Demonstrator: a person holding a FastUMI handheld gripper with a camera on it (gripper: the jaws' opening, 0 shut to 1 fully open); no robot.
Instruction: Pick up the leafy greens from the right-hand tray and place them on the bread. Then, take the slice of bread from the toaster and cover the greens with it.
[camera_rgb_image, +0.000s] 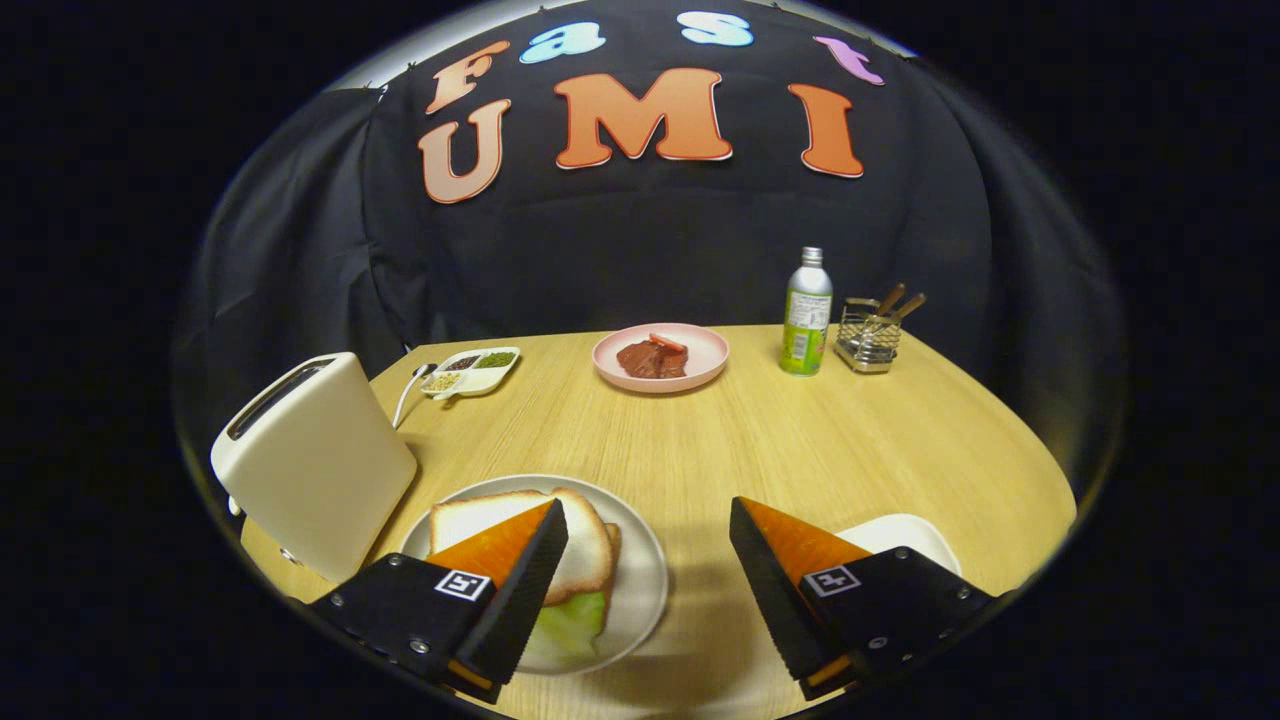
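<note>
The left finger of the gripper (648, 575), spread wide and empty, hides part of the top bread slice (590, 550) and the greens (572, 628). At five o'clock a white tray (905, 535) shows just its rim. The bottle's (807, 315) label is too small to tell.

Fingers (648, 560) apart (empty) above table (800, 440)

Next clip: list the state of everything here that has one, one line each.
gripper: open, fingers spread wide, holding nothing
toaster: upright, no bread showing from its slot
top bread slice: lying over the greens on the white plate
leafy greens: sandwiched, edge sticking out
bottle: upright, capped
pink plate: holding reddish food
right-hand tray: contents hidden
</note>
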